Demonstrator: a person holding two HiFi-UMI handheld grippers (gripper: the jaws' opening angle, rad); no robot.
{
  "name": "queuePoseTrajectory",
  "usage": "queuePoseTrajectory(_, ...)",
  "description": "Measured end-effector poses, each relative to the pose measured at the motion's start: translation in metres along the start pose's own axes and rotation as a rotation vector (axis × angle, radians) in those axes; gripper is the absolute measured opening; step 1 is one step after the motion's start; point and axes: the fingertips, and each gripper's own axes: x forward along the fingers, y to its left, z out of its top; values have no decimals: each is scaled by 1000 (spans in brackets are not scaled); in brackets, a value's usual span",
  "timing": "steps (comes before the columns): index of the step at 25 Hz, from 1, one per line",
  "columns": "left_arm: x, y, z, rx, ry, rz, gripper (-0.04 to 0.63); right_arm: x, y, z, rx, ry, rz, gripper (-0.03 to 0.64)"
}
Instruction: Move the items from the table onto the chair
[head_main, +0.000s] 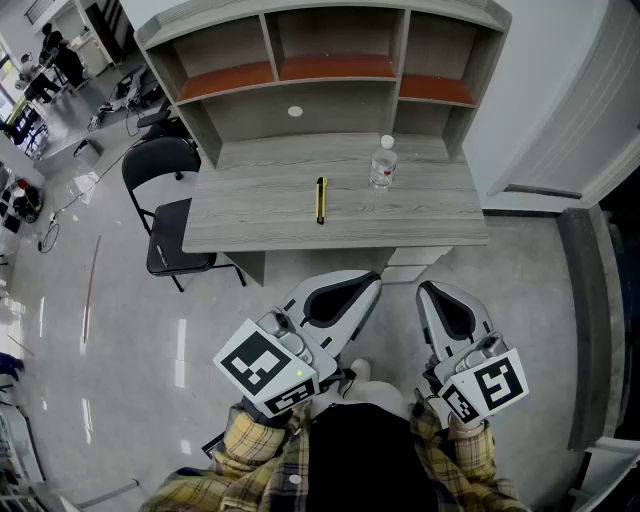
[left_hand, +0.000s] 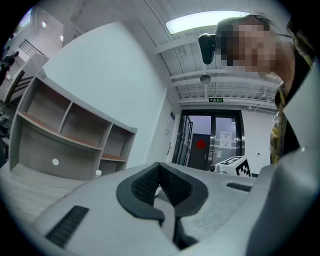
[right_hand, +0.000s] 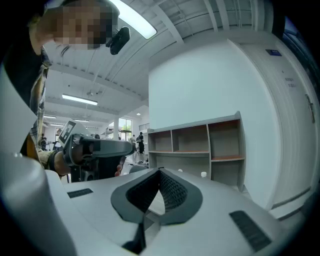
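Note:
A clear water bottle (head_main: 383, 163) with a white cap stands on the grey wooden table (head_main: 260, 205). A slim yellow and black pen-like item (head_main: 320, 200) lies left of it. A black chair (head_main: 170, 215) stands at the table's left end. Both grippers hover low in front of the table's near edge, well short of the items. My left gripper (head_main: 365, 283) is shut and holds nothing, its pads meeting in the left gripper view (left_hand: 160, 187). My right gripper (head_main: 430, 292) is likewise shut and empty (right_hand: 159, 192). The bottle's cap (right_hand: 203, 174) peeks over the right jaws.
A grey shelf unit (head_main: 330, 60) with orange-lined cubbies stands along the table's back. A white wall and door panels (head_main: 560, 110) close off the right side. Glossy floor spreads to the left, with people and gear far off at the upper left (head_main: 40, 70).

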Motion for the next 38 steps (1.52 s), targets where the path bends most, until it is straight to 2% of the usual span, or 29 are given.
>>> queuePoseTrajectory(10,14,-6,-5,-6,-4,20,5,-7,-12,-2,-5,-1,31,17)
queuePoseTrajectory(21,15,18,-4,-1,-21,109,5,0,-29,-10,44,-21,68,17)
queuePoseTrajectory(28,22,74,-2,-25,-12,123,5,52,-40,-17,59,6,81,17)
queuePoseTrajectory(38,38,213,30,-39,34,74,5,194,-53,-1,51,15,44,18)
